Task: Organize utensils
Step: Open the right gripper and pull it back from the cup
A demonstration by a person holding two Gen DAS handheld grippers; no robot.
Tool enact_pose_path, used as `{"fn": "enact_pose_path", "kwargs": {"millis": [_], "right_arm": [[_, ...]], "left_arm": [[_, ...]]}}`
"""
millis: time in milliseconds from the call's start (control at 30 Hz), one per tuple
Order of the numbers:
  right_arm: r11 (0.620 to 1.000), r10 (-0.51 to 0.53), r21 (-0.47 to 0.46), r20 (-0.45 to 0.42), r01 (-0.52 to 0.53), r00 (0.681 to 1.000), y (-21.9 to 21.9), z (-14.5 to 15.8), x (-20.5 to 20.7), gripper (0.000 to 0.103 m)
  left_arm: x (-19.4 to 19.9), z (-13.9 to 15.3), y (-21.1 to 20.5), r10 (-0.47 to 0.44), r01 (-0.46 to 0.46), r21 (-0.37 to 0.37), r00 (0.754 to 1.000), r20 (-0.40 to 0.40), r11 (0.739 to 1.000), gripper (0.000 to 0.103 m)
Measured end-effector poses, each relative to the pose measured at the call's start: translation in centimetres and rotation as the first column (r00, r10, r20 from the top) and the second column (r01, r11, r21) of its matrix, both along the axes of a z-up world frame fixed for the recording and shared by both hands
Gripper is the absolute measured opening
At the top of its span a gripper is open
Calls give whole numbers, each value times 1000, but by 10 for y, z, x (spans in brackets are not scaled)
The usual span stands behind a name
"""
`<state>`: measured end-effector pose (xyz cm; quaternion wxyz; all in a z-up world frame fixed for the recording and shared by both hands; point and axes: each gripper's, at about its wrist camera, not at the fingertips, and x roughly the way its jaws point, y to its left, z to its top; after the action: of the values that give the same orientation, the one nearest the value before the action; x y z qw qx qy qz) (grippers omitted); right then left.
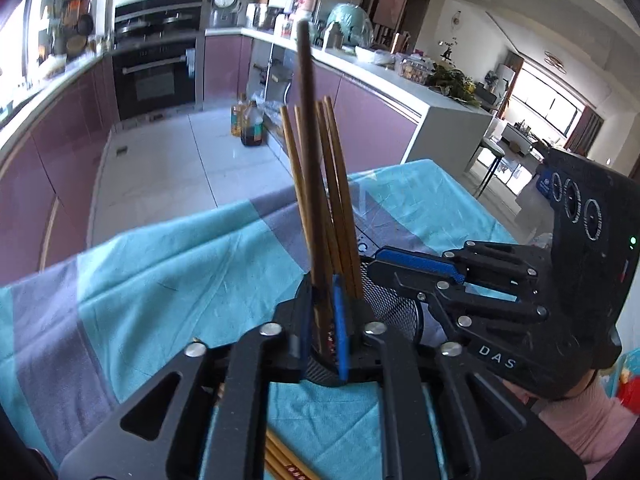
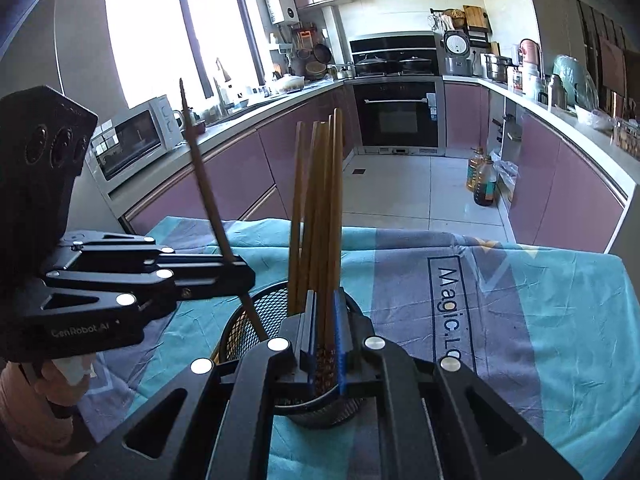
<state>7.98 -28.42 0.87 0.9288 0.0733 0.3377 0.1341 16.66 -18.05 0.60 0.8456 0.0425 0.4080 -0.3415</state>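
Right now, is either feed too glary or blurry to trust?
Left wrist: oven side smeared, windows washed out, chopsticks readable. Right wrist: window blown white, holder and cloth sharp. Both bend straight lines at the edges.

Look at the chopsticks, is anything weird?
One dark chopstick in the left gripper leans askew over the mesh holder, while the light chopsticks in the right gripper stand nearly upright together.

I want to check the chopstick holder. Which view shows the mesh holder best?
Right wrist view: the mesh holder shows its rim and left wall beside the right gripper. The left wrist view shows only a strip behind the left gripper.
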Motion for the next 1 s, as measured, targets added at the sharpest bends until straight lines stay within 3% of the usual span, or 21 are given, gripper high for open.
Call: {"fn": "enact_pose_path", "kwargs": {"millis": [233, 433, 667, 833, 1000], "right_arm": [[1000, 11, 18, 17, -11, 1000, 1, 2, -8, 18], [999, 30, 29, 46, -31, 998, 7, 8, -22, 24], [992, 118, 26, 99, -121, 988, 30, 16, -54, 34], [983, 180, 2, 102, -181, 978, 51, 9, -72, 42], [978, 208, 11, 32, -208, 978, 67, -14, -72, 46]], "left_arm": [[-4, -1, 8, 44, -43, -26, 999, 27, 999, 21], [-24, 9, 33, 102, -95, -62, 989, 110, 994, 30], [-56, 16, 70, 190, -175, -90, 961, 203, 980, 50], [-75, 2, 100, 250, -239, -74, 945, 213, 968, 59], [-81, -27, 122, 306, -307, -23, 935, 178, 951, 64]]}}
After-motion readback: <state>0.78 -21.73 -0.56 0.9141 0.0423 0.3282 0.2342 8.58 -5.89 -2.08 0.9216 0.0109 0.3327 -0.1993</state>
